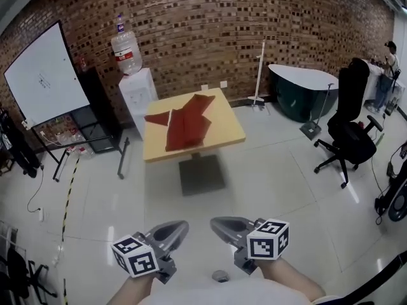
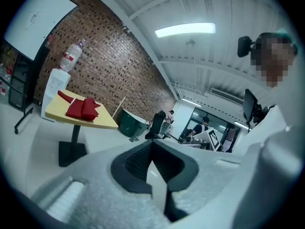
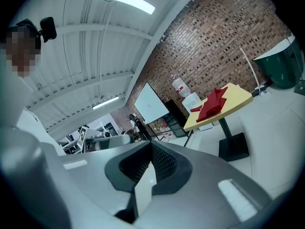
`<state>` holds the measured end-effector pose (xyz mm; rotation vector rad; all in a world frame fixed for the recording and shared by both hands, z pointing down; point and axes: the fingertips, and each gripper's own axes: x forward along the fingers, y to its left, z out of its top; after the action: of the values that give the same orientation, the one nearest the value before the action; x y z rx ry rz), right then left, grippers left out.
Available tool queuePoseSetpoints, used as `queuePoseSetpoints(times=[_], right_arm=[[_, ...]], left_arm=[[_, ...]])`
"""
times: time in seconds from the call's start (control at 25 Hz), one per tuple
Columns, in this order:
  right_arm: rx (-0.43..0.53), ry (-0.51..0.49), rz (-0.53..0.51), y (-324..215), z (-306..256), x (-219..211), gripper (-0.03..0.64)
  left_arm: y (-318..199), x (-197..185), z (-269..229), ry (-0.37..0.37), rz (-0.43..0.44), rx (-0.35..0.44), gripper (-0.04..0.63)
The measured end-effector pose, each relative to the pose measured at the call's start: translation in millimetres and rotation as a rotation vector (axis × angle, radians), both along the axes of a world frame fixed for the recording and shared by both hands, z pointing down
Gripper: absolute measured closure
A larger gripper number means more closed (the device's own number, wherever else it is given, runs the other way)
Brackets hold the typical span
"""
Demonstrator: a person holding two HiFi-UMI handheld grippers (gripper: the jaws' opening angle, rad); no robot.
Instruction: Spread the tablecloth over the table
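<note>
Red tablecloth lies folded in a heap on the bench, not yet spread. Left gripper and right gripper are well short of it, fingers together, empty, apparently pre-grasp.

One table; one red tablecloth; one whiteboard; one water dispenser; one office chair.

Brick wall runs across the top of the frame. Whiteboard at upper left, water cooler with its bottle just right of it. Dark green tub and black office chair on the right, person in the upper-right corner.
</note>
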<state>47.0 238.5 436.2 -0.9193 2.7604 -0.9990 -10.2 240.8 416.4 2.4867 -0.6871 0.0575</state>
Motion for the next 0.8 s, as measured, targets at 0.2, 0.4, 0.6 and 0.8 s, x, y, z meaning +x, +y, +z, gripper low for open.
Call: queuePoseSetpoints(times=[0.2,0.4,0.6,0.8], right_arm=[[0.038,0.02,0.017,-36,-18,23,0.618],[0.086,0.043,0.046,-57,-37,39,0.618],[0.09,0.077,0.108,-76,-34,53,0.618],[0.06,0.076,0.13,-109,-24,58,0.618]], left_arm=[[-42,5,-15,0.001,-0.038,0.03,0.595],[-64,15,-22,-0.024,-0.02,0.094,0.594],[-93,23,-16,0.01,0.015,0.104,0.595],[-133,21,3,0.034,0.022,0.068,0.595]])
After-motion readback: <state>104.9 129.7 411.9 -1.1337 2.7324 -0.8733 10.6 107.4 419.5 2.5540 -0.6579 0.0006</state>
